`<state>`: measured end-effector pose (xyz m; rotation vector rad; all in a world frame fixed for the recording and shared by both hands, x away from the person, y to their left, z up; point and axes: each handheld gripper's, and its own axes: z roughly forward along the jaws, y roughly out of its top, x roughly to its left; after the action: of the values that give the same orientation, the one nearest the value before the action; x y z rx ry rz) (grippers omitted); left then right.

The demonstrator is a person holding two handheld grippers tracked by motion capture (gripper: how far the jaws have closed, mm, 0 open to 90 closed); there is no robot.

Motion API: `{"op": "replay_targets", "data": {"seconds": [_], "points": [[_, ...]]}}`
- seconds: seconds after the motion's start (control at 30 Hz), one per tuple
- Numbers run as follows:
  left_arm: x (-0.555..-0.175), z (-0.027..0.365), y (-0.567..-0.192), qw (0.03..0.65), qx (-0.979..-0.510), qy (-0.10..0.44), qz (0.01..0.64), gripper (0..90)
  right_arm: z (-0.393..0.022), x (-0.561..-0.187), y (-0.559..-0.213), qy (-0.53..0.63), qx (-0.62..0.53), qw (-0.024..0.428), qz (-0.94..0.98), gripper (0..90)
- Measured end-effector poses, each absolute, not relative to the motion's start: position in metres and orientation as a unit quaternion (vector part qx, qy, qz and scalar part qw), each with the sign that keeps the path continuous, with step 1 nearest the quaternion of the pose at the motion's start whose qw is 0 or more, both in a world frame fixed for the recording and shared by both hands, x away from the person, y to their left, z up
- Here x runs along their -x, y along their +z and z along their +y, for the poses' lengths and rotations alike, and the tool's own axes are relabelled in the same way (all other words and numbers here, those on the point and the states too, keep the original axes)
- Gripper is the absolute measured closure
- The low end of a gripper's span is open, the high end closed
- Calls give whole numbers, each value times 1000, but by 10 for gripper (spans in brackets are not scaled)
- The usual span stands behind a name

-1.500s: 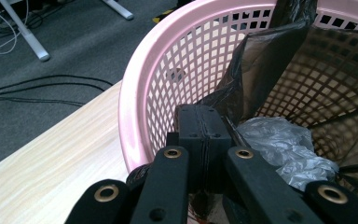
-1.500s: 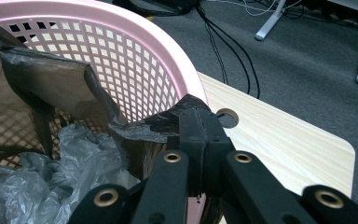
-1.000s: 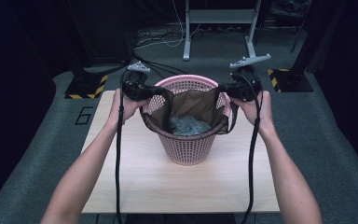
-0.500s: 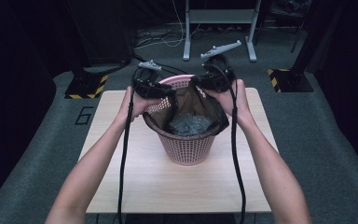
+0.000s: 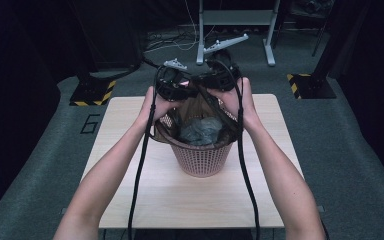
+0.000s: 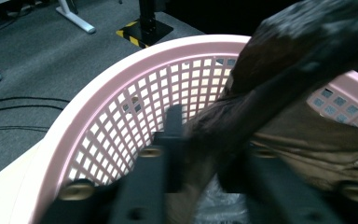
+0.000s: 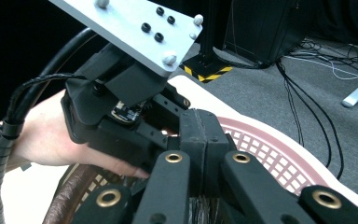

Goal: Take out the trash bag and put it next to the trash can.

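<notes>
A pink mesh basket [image 5: 200, 160] stands mid-table, lined with a dark brown bag [image 5: 211, 107] that holds something grey and crumpled [image 5: 200, 130]. Both grippers meet above the basket's far rim. My left gripper [image 5: 172, 86] is shut on a gathered fold of the brown bag [image 6: 270, 88]; its jaws [image 6: 205, 140] pinch that fold over the pink rim [image 6: 121, 79]. My right gripper [image 5: 221, 77] faces it from the right, and its jaws [image 7: 200, 123] are pressed together on a thin dark strip of the bag's edge. The left gripper's body and grey plate [image 7: 130, 28] show close in front of them.
The light wooden table [image 5: 145, 200] has bare room in front of and beside the basket. Beyond it are grey carpet, loose cables [image 5: 172, 42], a white desk frame [image 5: 235, 20] and black-and-yellow floor markers [image 5: 92, 92].
Both grippers moved from the basket's left and right sides in toward each other and slightly farther away, drawing the bag's edges together above the rim.
</notes>
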<state>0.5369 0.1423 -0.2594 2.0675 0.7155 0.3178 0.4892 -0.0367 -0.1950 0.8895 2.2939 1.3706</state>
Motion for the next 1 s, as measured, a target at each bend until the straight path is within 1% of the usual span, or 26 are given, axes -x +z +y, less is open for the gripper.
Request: {"op": "replay_targets", "data": {"seconds": [0.1, 0.13, 0.17, 0.2, 0.23, 0.27, 0.33, 0.37, 0.43, 0.5, 0.6, 0.63, 0.67, 0.77, 0.83, 0.87, 0.9, 0.93, 1.0], "points": [[-543, 146, -255, 461, -822, 128, 308, 900, -46, -490, -199, 472, -322, 167, 803, 900], [-545, 148, -252, 466, -816, 129, 316, 900, -50, -490, -202, 469, -326, 164, 804, 887], [-548, 151, -250, 467, -811, 133, 326, 900, -53, -490, -205, 460, -330, 161, 809, 824], [-550, 153, -248, 469, -807, 136, 334, 900, -56, -490, -208, 450, -335, 159, 813, 735], [-553, 155, -245, 470, -801, 140, 343, 900, -58, -490, -212, 439, -339, 153, 818, 663], [-555, 157, -244, 470, -797, 144, 350, 900, -60, -489, -216, 424, -342, 147, 825, 649], [-558, 160, -242, 469, -791, 150, 362, 900, -63, -486, -225, 400, -351, 139, 835, 490], [-560, 161, -241, 467, -789, 154, 367, 900, -64, -484, -229, 392, -355, 135, 838, 470], [-562, 164, -242, 463, -787, 159, 375, 900, -69, -481, -237, 379, -359, 124, 844, 392], [-565, 168, -242, 460, -785, 162, 382, 900, -74, -478, -243, 376, -362, 99, 847, 358], [-567, 173, -244, 462, -782, 160, 388, 900, -79, -476, -251, 349, -364, 81, 860, 377], [-568, 174, -244, 464, -780, 157, 390, 900, -80, -475, -254, 337, -367, 73, 864, 419], [-568, 176, -244, 466, -780, 154, 389, 900, -80, -476, -257, 324, -368, 67, 869, 489], [-566, 178, -244, 478, -782, 134, 378, 900, -82, -477, -261, 306, -373, 73, 873, 759], [-564, 178, -245, 487, -785, 113, 366, 900, -82, -479, -260, 310, -373, 89, 870, 872], [-563, 177, -245, 492, -789, 98, 355, 900, -82, -481, -259, 316, -373, 97, 867, 892], [-562, 176, -246, 495, -794, 82, 342, 900, -81, -482, -257, 321, -377, 105, 863, 897], [-559, 173, -247, 493, -799, 80, 336, 900, -80, -484, -255, 329, -377, 113, 858, 899], [-556, 168, -249, 496, -807, 57, 316, 900, -77, -489, -249, 348, -376, 129, 849, 900]]}}
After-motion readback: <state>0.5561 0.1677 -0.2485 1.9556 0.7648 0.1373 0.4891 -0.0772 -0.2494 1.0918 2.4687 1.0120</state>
